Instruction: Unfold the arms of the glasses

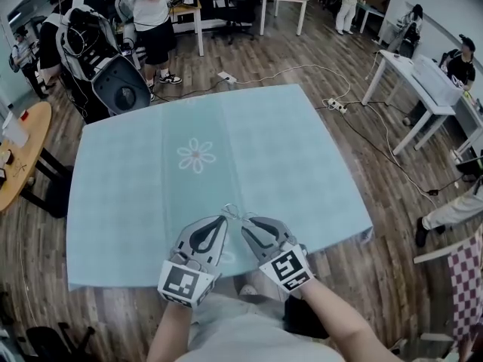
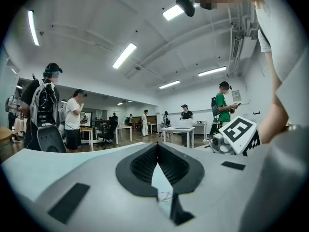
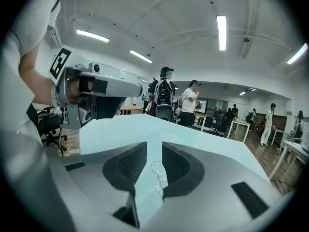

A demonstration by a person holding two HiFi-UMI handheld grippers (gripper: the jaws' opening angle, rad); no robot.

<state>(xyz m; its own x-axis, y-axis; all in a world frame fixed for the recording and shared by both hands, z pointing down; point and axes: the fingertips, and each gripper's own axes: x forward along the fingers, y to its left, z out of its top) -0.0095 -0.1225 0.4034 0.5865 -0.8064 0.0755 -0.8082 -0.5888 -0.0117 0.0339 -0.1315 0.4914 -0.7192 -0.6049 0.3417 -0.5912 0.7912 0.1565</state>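
the right gripper (image 3: pixel 153 151) has its jaws spread, with a clear lane of cloth between them and nothing held. the left gripper (image 2: pixel 157 148) has its jaws pressed together at the tips. a thin strand of wire shows in the slit behind them, but i cannot tell whether any metal is nipped.

the step in hand looks like getting a hold on the glasses (image 3: pixel 158 176) before either arm swings out. in my judgement, one gripper should steady the front lightly by the bridge or a rim. the other should take a single arm near its free end and turn it slowly outward about the hinge. the wire frame is slight and likely to slip or bend, so a gentle pinch kept low over the cloth suits it best.

the glasses lie flat in the lane between the right jaws, touching neither pad, with the lenses one behind the other along it. in the head view they sit where the two gripper noses converge, by the near edge of the pale blue table (image 1: pixel 264 149) and well apart from its flower print (image 1: pixel 196 155).
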